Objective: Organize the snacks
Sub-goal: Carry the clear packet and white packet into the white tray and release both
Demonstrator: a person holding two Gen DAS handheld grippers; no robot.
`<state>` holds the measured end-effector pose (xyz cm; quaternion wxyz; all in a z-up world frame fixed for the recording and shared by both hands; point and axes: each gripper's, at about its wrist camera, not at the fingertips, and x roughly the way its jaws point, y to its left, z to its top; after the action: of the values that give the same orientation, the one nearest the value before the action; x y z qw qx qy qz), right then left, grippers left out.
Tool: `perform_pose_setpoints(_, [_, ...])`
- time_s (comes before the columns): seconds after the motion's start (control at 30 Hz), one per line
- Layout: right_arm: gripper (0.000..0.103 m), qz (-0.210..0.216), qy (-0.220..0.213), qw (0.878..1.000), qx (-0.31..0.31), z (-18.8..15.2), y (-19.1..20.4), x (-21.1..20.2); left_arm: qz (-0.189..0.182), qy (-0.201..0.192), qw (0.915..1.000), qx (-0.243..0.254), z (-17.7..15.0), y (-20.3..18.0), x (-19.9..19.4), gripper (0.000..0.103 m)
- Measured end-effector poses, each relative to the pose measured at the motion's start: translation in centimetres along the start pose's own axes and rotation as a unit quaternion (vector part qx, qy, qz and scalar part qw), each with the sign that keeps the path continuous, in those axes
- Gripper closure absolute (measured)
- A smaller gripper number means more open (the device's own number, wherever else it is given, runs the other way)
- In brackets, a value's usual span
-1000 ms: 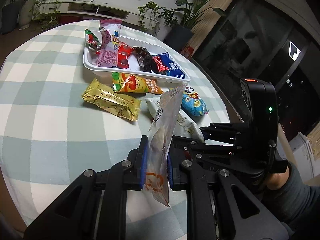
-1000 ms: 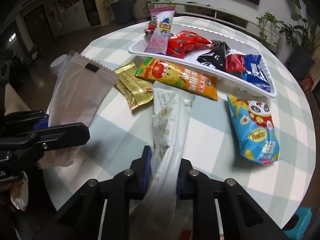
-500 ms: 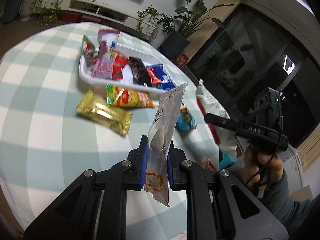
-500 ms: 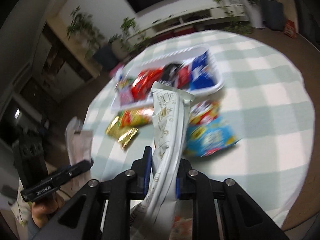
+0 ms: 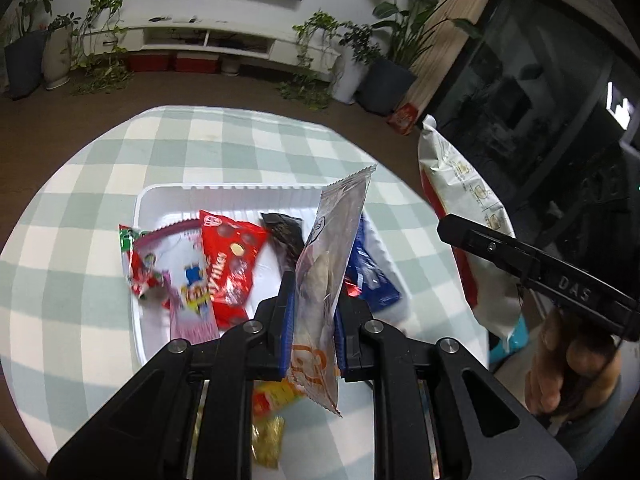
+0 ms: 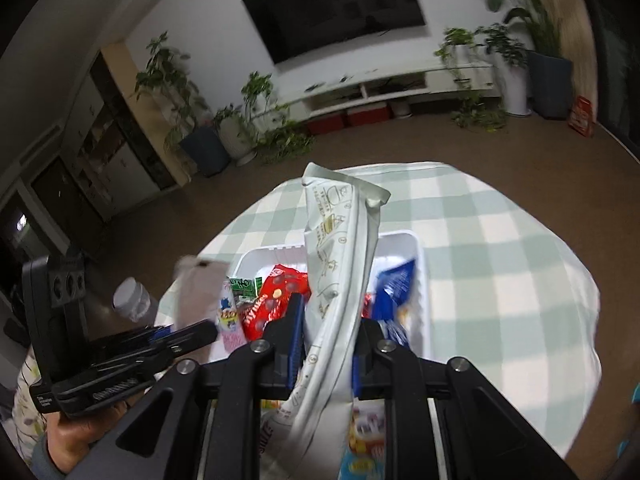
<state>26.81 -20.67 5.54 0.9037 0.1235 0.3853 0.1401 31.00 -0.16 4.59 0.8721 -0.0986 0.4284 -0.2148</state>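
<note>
**Two packets lifted, both headed for the tray**

The left gripper [image 5: 314, 312] is clamped on a clear packet [image 5: 334, 248], which stands upright between the blue pads with its long axis running up and away from the jaws. The right gripper [image 6: 326, 344] is clamped the same way on a long white packet [image 6: 340, 264], also held on end.

What the next move turns on: the white tray [image 5: 256, 190] lies ahead of and below both grippers, near the table's far edge, its long side running across the left view. The clear packet hangs over the tray's right half, above the blue pack [image 5: 370, 272], so the left hand looks the nearer. The right hand's packet shows in the left view out past the table's right edge. I'd guess each packet will have to be tipped flat to lie among the red pack [image 5: 232, 264] and the rest.

A second ago both grippers were low over the table's near side and the white packet still trailed on the cloth. Since then both hands have risen and swung toward the tray, leaving the gold packet [image 5: 268, 440] and the orange one close beneath the left gripper.
</note>
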Motion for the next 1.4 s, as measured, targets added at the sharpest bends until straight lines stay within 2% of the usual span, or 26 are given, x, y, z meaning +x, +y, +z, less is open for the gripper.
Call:
perform_pose_setpoints(0.27, [0.082,-0.039,0.054,0.998,-0.021,1.1,-0.6,8.2,0.044,0.022,0.9988,-0.004,1.1,1.7,6.6,0.088])
perform_pose_setpoints(0.4, [0.082,-0.056,0.073,0.995,-0.033,0.3,-0.9,10.2,0.054,0.027,0.9982,-0.006,0.9,2.1,8.6,0.088])
perform_pose_setpoints(0.63, [0.082,-0.071,0.092,0.991,-0.060,-0.6,-0.6,12.1,0.070,0.029,0.9971,-0.011,0.6,2.8,10.3,0.087])
perform_pose_setpoints(0.93, [0.079,-0.077,0.094,0.990,-0.072,-1.0,-0.5,12.6,0.084,0.025,0.9961,-0.009,0.6,2.7,10.1,0.081])
perform_pose_setpoints(1.0, [0.078,-0.077,0.091,0.990,-0.073,-0.9,-0.5,12.4,0.083,0.018,0.9963,-0.007,0.5,2.4,9.6,0.073])
perform_pose_setpoints(1.07, [0.076,-0.076,0.087,0.991,-0.071,-0.9,-0.5,12.1,0.085,0.011,0.9963,-0.007,0.5,2.2,9.0,0.059])
perform_pose_setpoints(1.1, [0.075,-0.076,0.085,0.991,-0.070,-0.8,-0.6,11.9,0.085,0.007,0.9964,-0.007,0.5,2.0,8.6,0.055])
perform_pose_setpoints(1.17, [0.075,-0.074,0.078,0.992,-0.060,-0.6,-0.8,11.1,0.089,-0.004,0.9960,-0.006,0.3,1.6,7.5,0.036])
perform_pose_setpoints(1.23, [0.064,-0.074,0.066,0.994,-0.052,-0.4,-1.1,9.9,0.085,-0.013,0.9963,-0.002,0.1,1.2,6.3,0.027])
perform_pose_setpoints(1.3, [0.050,-0.072,0.050,0.995,-0.050,-0.2,-1.2,8.5,0.083,-0.019,0.9963,-0.002,-0.2,0.9,5.3,0.027])
perform_pose_setpoints(1.37, [0.045,-0.066,0.032,0.996,-0.047,-0.2,-1.1,6.8,0.075,-0.025,0.9968,-0.005,-0.6,0.3,3.8,0.014])
perform_pose_setpoints(1.4, [0.042,-0.063,0.026,0.997,-0.045,-0.3,-1.0,6.0,0.072,-0.028,0.9970,-0.005,-0.8,0.2,3.2,0.011])
